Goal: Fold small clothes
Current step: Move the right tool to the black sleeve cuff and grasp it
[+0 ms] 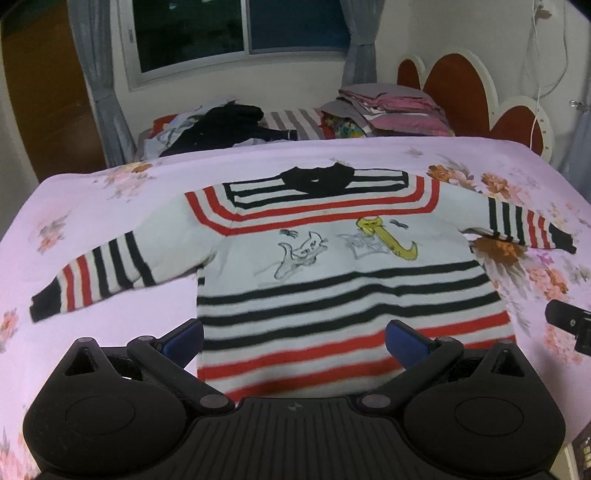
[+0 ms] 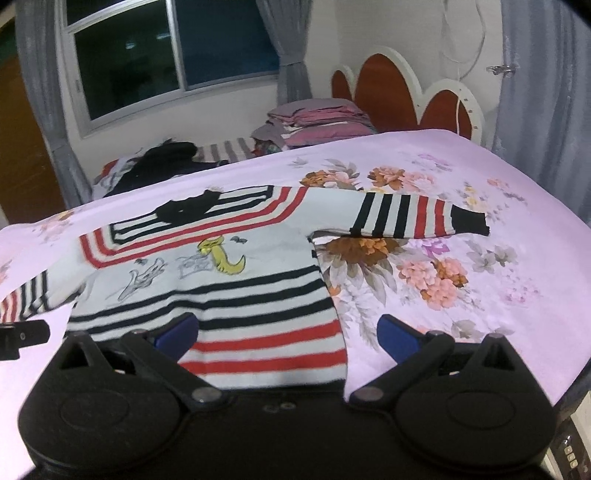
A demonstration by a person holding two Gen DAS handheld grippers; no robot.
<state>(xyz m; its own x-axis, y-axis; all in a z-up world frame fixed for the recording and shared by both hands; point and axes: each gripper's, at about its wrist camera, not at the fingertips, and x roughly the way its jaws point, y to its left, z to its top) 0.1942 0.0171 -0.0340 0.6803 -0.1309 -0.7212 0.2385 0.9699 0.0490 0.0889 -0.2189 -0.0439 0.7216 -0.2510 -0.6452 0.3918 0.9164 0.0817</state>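
A small white sweater [image 1: 332, 258] with black and red stripes and cartoon cats lies flat, front up, on the pink floral sheet [image 1: 92, 206], both sleeves spread sideways. My left gripper [image 1: 293, 341] is open above the sweater's hem, its blue pads [image 1: 184, 341] wide apart at the hem's left part. My right gripper [image 2: 288, 334] is open over the sweater's [image 2: 207, 280] lower right corner, one pad above the stripes and the other over bare sheet. Neither holds anything. The right gripper's tip [image 1: 570, 325] shows at the left wrist view's right edge.
Behind the sheet lie a heap of dark and mixed clothes [image 1: 221, 125] and a stack of folded pink and grey bedding [image 1: 391, 110]. A red and white headboard [image 1: 465, 92] stands at the back right, below a window [image 1: 240, 29] with grey curtains. The sheet's [image 2: 480, 258] right part is bare.
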